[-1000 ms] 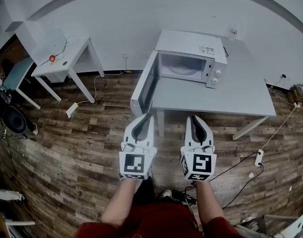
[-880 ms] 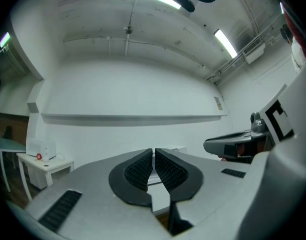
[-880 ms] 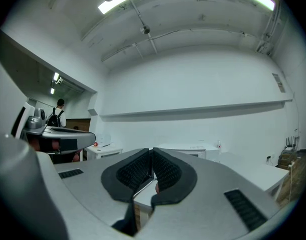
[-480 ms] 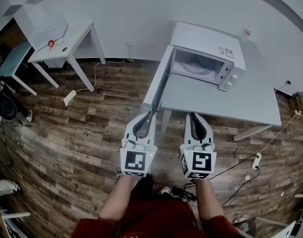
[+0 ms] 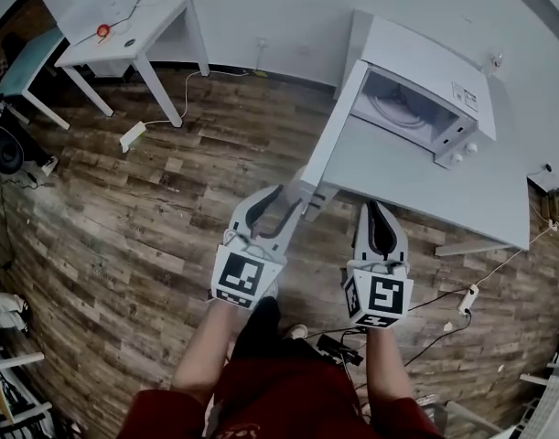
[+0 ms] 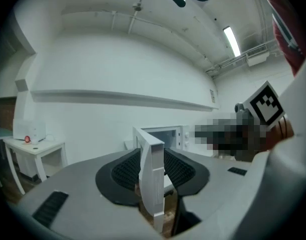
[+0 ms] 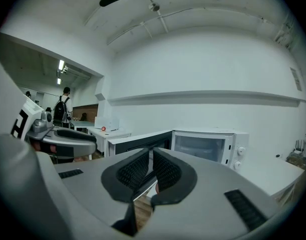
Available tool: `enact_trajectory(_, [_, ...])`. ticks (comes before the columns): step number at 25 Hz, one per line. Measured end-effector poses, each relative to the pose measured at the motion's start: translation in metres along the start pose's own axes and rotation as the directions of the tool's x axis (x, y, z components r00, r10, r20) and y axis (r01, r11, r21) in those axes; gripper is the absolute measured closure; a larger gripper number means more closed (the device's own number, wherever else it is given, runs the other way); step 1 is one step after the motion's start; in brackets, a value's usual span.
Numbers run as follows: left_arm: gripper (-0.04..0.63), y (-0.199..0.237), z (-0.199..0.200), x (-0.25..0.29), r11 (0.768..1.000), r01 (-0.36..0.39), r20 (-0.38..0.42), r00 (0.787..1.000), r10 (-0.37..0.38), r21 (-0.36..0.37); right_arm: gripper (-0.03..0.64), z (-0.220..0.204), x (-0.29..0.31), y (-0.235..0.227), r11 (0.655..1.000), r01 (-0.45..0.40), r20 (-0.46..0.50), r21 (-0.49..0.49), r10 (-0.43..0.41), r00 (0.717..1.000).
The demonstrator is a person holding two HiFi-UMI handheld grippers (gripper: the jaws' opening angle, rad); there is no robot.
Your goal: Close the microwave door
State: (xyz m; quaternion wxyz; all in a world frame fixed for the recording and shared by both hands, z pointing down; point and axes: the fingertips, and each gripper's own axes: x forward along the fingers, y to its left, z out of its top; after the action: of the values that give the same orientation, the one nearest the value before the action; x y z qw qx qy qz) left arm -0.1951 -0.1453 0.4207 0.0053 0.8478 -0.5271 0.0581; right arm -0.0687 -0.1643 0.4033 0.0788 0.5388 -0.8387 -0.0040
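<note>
**Microwave door (image 5: 329,140) open, left gripper at its free edge**

Two bare forearms (image 5: 206,350) reach forward from a red garment at the bottom of the head view, each hand carrying a gripper over the wooden plank floor (image 5: 151,208). The left gripper (image 5: 293,201) has its jaws apart; they have just been opening. In the left gripper view the door's white free edge stands upright in the gap between the two black ribbed pads, and the pads do not appear to press on it. In the head view its tips lie at the door's near lower corner. The right gripper (image 5: 376,210) sits just beside it, in front of the table's (image 5: 416,186) near edge. Its jaws are drawn together to a thin slit with nothing clamped in them.

Beyond the grippers the door is swung wide out toward the person, along the table's left side, and hinged at the left of the white microwave (image 5: 425,58). The cavity is exposed, with two knobs on the panel to its right. The microwave stands at the back of the grey table, near the white wall. Well apart at far left are a small white side table (image 5: 160,27) and a power strip (image 5: 133,136) on the floor.
</note>
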Motion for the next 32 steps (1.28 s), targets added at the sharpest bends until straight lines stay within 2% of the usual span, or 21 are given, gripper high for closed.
enact_trajectory(2, [0.430, 0.002, -0.012, 0.006, 0.998, 0.067, -0.032, 0.997, -0.066, 0.015, 0.571, -0.004, 0.005, 0.001, 1.000, 0.002, -0.011, -0.003, -0.002, 1.000])
enact_trajectory(6, [0.410, 0.008, -0.031, 0.010, 0.984, 0.170, -0.062, 0.984, -0.167, 0.057, 0.571, -0.011, 0.017, 0.007, 1.000, 0.008, -0.032, -0.011, -0.009, 0.999])
enact_trajectory(10, [0.391, 0.010, -0.047, 0.020, 0.958, 0.280, -0.076, 0.958, -0.275, 0.067, 0.571, -0.020, 0.028, 0.006, 1.000, 0.030, -0.058, -0.006, -0.030, 0.998])
enact_trajectory(15, [0.387, 0.021, -0.057, 0.034, 0.927, 0.370, -0.073, 0.928, -0.366, 0.065, 0.571, -0.031, 0.041, 0.005, 0.998, 0.059, -0.085, -0.004, -0.059, 0.995])
enact_trajectory(17, [0.387, 0.021, -0.059, 0.038, 0.907, 0.416, -0.073, 0.908, -0.412, 0.064, 0.571, -0.033, 0.044, 0.004, 0.997, 0.073, -0.095, -0.006, -0.074, 0.993])
enact_trajectory(22, [0.387, 0.015, -0.065, 0.048, 0.836, 0.547, -0.090, 0.835, -0.543, 0.039, 0.571, -0.036, 0.053, -0.007, 0.993, 0.114, -0.106, -0.008, -0.114, 0.988])
enact_trajectory(28, [0.389, 0.011, -0.066, 0.051, 0.774, 0.633, -0.093, 0.773, -0.628, 0.030, 0.571, -0.038, 0.057, -0.018, 0.986, 0.164, -0.120, -0.010, -0.164, 0.979])
enact_trajectory(32, [0.418, 0.005, -0.066, 0.048, 0.747, 0.663, -0.099, 0.747, -0.658, 0.044, 0.571, -0.037, 0.055, -0.018, 0.984, 0.175, -0.112, -0.015, -0.176, 0.978])
